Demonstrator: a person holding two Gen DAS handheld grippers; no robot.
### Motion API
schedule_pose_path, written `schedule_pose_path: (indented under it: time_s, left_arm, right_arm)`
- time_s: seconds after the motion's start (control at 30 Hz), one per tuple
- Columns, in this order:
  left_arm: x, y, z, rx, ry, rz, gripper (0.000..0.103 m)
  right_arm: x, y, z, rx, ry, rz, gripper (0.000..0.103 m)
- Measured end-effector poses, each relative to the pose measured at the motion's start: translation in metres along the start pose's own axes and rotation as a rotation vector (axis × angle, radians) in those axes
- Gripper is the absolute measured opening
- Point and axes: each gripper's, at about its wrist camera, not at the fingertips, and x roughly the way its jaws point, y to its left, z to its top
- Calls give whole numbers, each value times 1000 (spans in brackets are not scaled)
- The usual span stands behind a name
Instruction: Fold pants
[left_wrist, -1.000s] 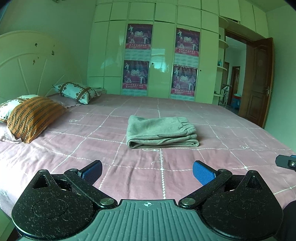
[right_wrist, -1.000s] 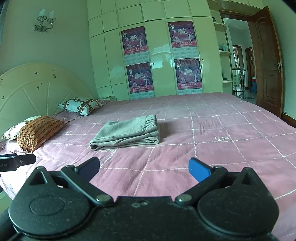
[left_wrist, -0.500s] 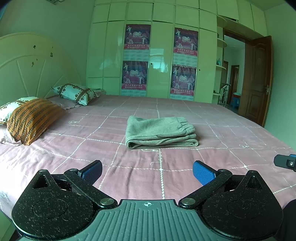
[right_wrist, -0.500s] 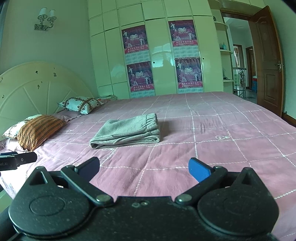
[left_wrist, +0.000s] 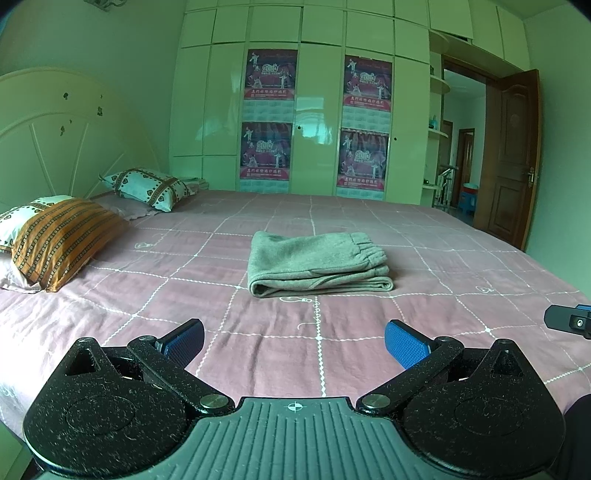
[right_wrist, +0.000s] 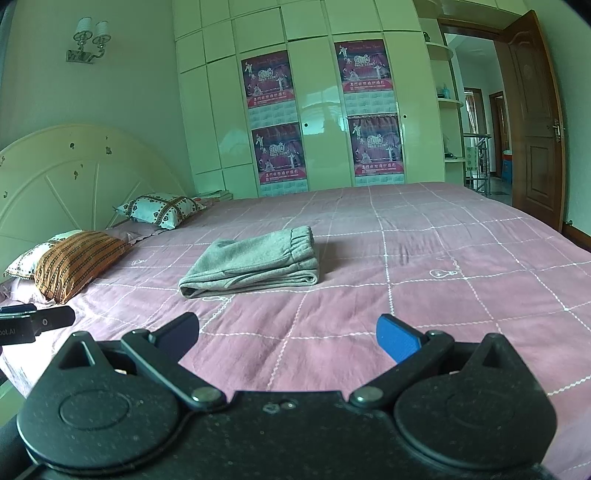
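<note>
Left wrist view: the left gripper (left_wrist: 293, 341) is hovering low over the near part of the bed, its jaws standing wide apart and gripping nothing.
Left pads: the blue fingertips (left_wrist: 404, 345) are sitting well short of the pants, with only bare bedspread showing between them.
Right wrist view: the right gripper (right_wrist: 288, 336) is likewise spreading its jaws wide, holding nothing, and pointing toward the pants from their right.
Right pads: one blue fingertip (right_wrist: 397, 338) is catching light while the other is lying in shadow.
Other gripper: the tip of the right gripper is peeking in at the right edge of the left wrist view; the left gripper's tip is showing at the left edge of the right wrist view.
Pants: the grey pants (left_wrist: 317, 264) (right_wrist: 255, 264) are lying folded into a compact stack, elastic waistband turned to the right, well apart from both grippers.
Bedspread: the pink checked bedspread (left_wrist: 461, 266) is lying under the pants and stretching out on every side of them.
Pillows: an orange striped pillow (left_wrist: 62, 236) is resting far left of the pants; a white patterned pillow (left_wrist: 147, 188) is sitting beyond it, left and behind the pants.
Headboard: the cream headboard (right_wrist: 74, 173) is rising to the left of the pants.
Wardrobe: a pale wardrobe (left_wrist: 317, 122) carrying four posters is standing behind the pants.
Door: a brown door (right_wrist: 532, 122) is standing open to the right and behind the pants.
</note>
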Motion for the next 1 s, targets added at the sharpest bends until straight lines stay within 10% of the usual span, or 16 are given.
schedule_pose_path:
  time_s: [1.0]
  left_arm:
    - [-4, 0, 1, 0, -24, -28, 103]
  right_arm:
    - [0, 0, 0, 1, 1, 2, 97]
